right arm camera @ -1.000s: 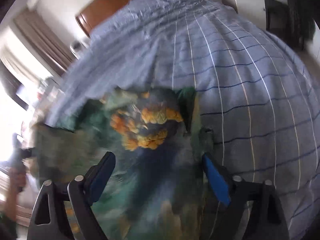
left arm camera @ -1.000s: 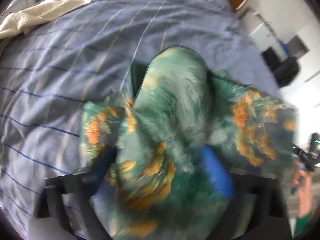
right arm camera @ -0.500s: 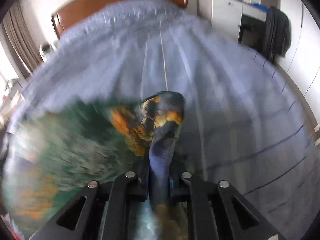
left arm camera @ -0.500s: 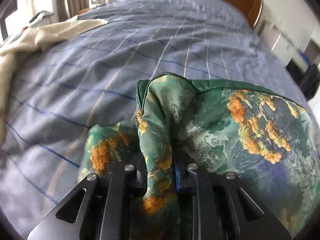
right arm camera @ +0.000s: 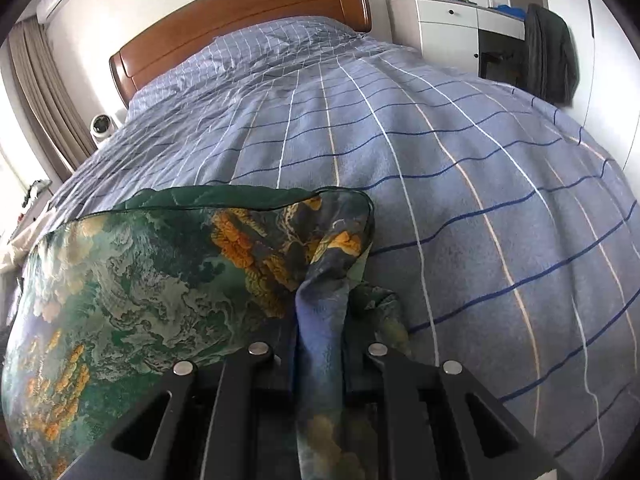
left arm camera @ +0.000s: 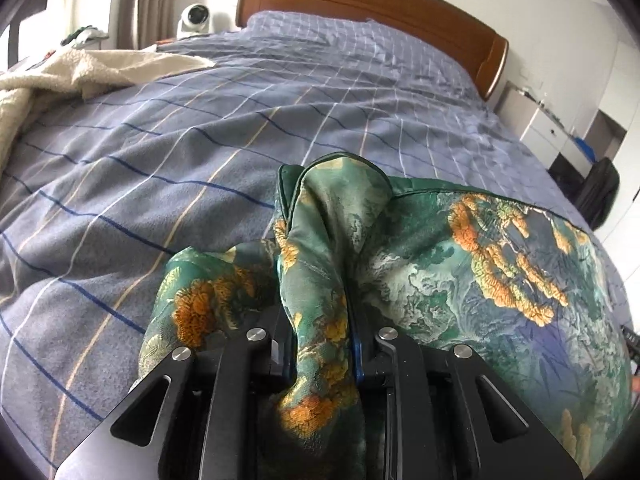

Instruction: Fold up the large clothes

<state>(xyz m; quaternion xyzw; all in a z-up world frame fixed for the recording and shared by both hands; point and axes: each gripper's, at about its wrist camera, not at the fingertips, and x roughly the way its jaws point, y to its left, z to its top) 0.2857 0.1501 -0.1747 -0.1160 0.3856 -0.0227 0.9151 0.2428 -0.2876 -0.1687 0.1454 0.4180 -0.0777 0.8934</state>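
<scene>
Two corners pinched, one per side: the green printed garment [left arm camera: 460, 272] lies stretched across the near end of the bed [left arm camera: 200, 128], its far edge on the checked cover. Left gripper [left arm camera: 322, 344] fingers are clamped on a bunched corner, right gripper [right arm camera: 320, 344] likewise. Looks like an early fold, with more folding left, I'd judge. How many layers are stacked is hard to tell, and the near hem drops out of sight below both cameras.

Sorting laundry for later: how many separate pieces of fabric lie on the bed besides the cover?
2: the green printed garment near the foot, clamped by both grippers, left and right, and a cream blanket at the left edge. More may be hidden.
</scene>
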